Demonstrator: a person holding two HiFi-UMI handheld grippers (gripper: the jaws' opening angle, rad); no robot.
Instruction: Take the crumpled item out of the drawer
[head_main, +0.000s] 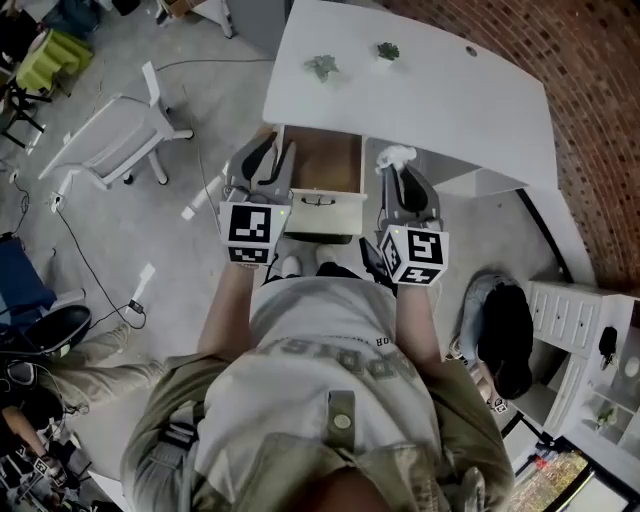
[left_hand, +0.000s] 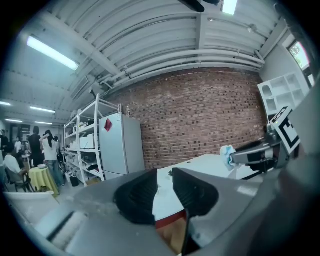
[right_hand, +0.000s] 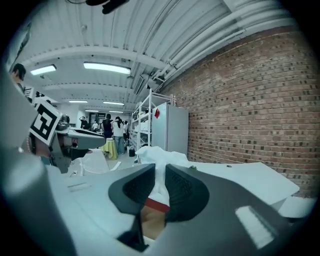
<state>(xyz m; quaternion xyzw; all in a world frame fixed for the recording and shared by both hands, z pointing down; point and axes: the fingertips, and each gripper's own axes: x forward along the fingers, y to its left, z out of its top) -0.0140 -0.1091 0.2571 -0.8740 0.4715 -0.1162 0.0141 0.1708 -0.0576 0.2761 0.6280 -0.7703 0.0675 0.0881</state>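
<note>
One crumpled item (right_hand: 156, 156) — lengthwise in right gripper (right_hand: 159, 180), jutting forward.

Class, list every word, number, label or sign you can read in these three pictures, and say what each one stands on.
No text reads clearly.
Shirt: large print, upside down to the camera, too blurred to read.
Left cube and right cube: black-and-white square markers, no words.
Fridge: red sticker, too small to read.
</note>
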